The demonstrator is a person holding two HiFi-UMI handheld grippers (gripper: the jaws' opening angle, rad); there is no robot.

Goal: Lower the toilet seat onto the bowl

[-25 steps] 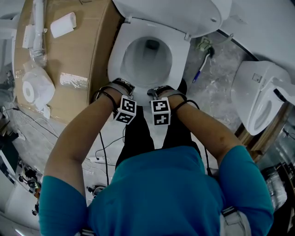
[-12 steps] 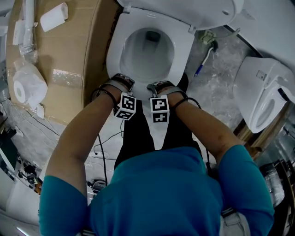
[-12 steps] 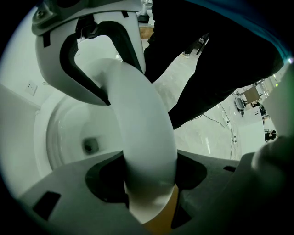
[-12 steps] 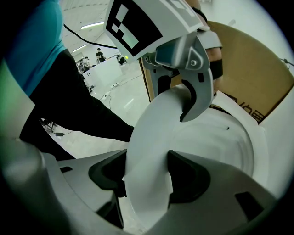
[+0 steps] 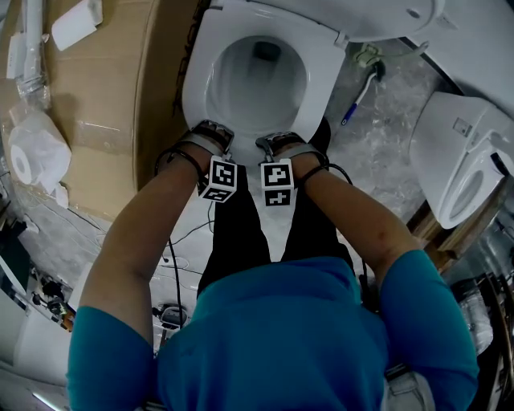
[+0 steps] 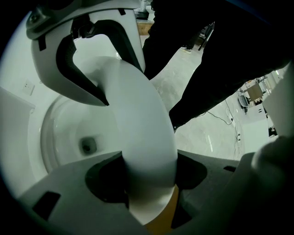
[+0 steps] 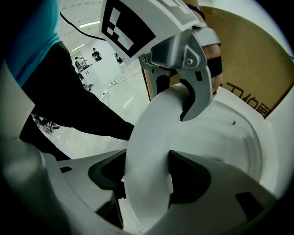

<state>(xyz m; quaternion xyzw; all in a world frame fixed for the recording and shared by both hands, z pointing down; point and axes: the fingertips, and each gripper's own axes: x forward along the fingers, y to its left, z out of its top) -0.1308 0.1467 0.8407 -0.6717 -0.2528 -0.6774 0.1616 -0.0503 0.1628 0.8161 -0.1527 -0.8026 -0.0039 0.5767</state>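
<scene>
A white toilet (image 5: 265, 132) stands with its lid (image 5: 385, 16) up, a sheet of cardboard (image 5: 104, 104) on the floor to the person's left and a second toilet (image 5: 458, 160) to the right. The toilet seat (image 5: 199, 80) hangs low over the bowl (image 5: 257, 88), front edge towards the person; whether it rests on the rim cannot be told. The left claw (image 5: 214, 130) and right claw (image 5: 277, 143) stand side by side at that front edge, each closed on the seat with the white rim pinched between its pads, while a toilet roll (image 5: 32, 156) lies on the cardboard and a blue-handled brush (image 5: 361, 92) lies right of the bowl.
</scene>
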